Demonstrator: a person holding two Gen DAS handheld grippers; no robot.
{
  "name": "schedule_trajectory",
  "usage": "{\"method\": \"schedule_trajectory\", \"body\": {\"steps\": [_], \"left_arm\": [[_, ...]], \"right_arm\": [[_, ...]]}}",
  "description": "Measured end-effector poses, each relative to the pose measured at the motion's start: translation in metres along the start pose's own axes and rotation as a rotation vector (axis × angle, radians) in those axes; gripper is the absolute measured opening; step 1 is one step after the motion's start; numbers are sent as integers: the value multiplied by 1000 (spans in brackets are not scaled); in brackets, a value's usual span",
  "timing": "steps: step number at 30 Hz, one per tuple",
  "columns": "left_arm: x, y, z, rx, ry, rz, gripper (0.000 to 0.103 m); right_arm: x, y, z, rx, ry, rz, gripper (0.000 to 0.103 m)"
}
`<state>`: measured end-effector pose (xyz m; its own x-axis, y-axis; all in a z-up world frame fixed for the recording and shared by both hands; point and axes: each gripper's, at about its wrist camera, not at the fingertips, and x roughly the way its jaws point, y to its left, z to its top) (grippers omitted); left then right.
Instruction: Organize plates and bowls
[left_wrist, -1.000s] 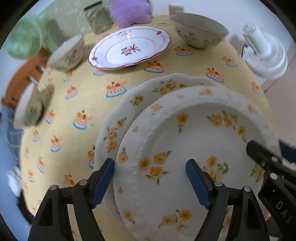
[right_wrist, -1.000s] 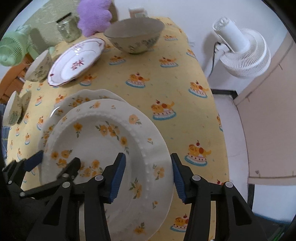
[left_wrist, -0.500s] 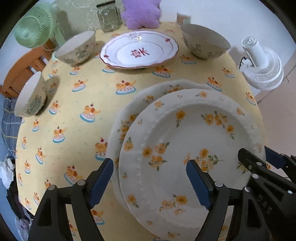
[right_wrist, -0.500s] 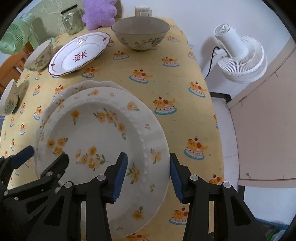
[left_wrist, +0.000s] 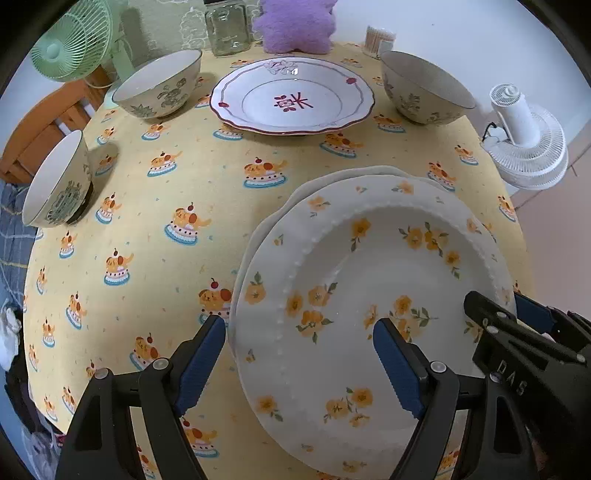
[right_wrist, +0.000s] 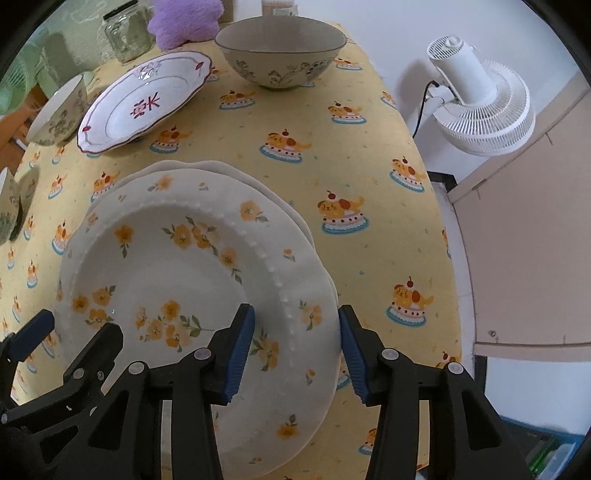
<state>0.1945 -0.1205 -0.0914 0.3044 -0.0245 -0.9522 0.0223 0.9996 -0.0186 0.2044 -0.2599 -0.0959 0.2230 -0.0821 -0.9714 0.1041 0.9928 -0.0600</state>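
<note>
A white plate with yellow flowers lies stacked on a second white plate, whose rim shows behind it. My left gripper is open and straddles the top plate's left rim. Its one pad is over the tablecloth and the other over the plate's well. My right gripper straddles the right rim. Its jaws are opening slightly, and the pads stand beside the rim without clearly pressing it. Each gripper shows in the other's view: the right gripper and the left gripper.
Farther back stand a red-patterned plate and three patterned bowls. A glass jar, a purple plush and a green fan line the far edge. A white fan stands off the table's right edge.
The flowered plate, which lay offset over the lower plate, now sits almost squarely on it. Both grippers have drawn back a little, so more of the table shows.
</note>
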Motion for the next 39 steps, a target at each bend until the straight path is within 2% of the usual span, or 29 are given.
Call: {"method": "schedule_trajectory", "body": {"steps": [7,10,12,15,25,28,33,39], "left_arm": [[-13,16,-1,30,-23,-40,85],[-22,29,0,32,-50,-42,86],[-28,40,0,27,-70,-40,90],[-37,58,0,34,-97,-52,91],[-59,119,7,101,-153,-62,92],[-64,134,14,124,-162,-92,92],[-74,146,30,158,-196,-72,92],[-70,146,57,136,-201,-56,92]], "right_arm": [[-26,9,-7,41,-71,-1,58],[-38,18,-11,69,-95,-4,66],[-44,24,-14,79,-108,-2,69],[-55,38,-17,83,-129,10,71],[-85,103,-18,64,-184,8,72],[-90,115,-17,75,-202,17,72],[-102,128,-9,94,-229,10,72],[-107,131,14,81,-254,11,72]]}}
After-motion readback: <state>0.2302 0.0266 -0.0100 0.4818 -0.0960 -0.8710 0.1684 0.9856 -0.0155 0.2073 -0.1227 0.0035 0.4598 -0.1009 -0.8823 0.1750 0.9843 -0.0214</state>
